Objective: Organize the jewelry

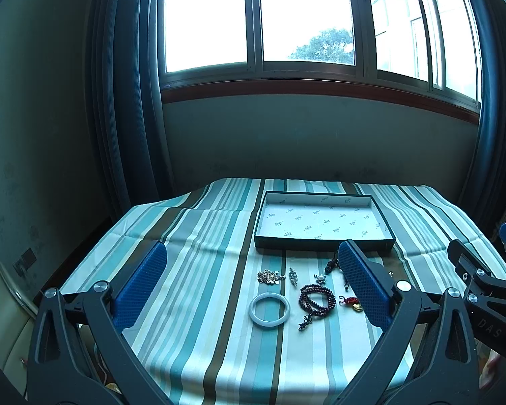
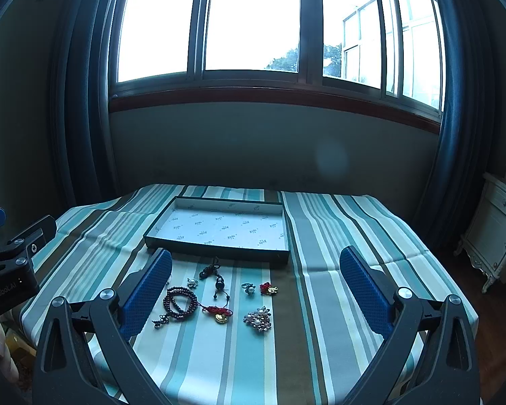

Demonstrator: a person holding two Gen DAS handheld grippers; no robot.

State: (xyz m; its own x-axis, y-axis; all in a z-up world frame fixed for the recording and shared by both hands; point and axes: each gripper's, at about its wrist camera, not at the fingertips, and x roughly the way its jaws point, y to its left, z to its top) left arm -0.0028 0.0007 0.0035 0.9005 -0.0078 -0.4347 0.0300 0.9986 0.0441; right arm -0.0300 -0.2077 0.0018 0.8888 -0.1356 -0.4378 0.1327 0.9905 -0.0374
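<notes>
A shallow dark tray point(image 1: 324, 242) point(image 2: 216, 252) with a white patterned lining sits on the striped tablecloth, nothing in it. In front of it lie a pale jade bangle point(image 1: 269, 310), a dark bead bracelet point(image 1: 317, 298) point(image 2: 180, 302), a red-and-gold charm point(image 1: 353, 303) point(image 2: 220, 314), a gold cluster point(image 1: 269, 276), a silver brooch point(image 1: 293, 275), a pearl brooch point(image 2: 258, 319), a dark pendant cord point(image 2: 217, 278), small rings point(image 2: 248, 288) and a small red charm point(image 2: 268, 289). My left gripper point(image 1: 253, 266) and right gripper point(image 2: 254, 266) hover open above the near jewelry, holding nothing.
The striped cloth point(image 1: 199, 270) covers a table under a large window. Dark curtains point(image 1: 128, 101) hang at both sides. A white cabinet point(image 2: 499, 222) stands at the right. The right gripper's body point(image 1: 482, 287) shows at the left view's right edge.
</notes>
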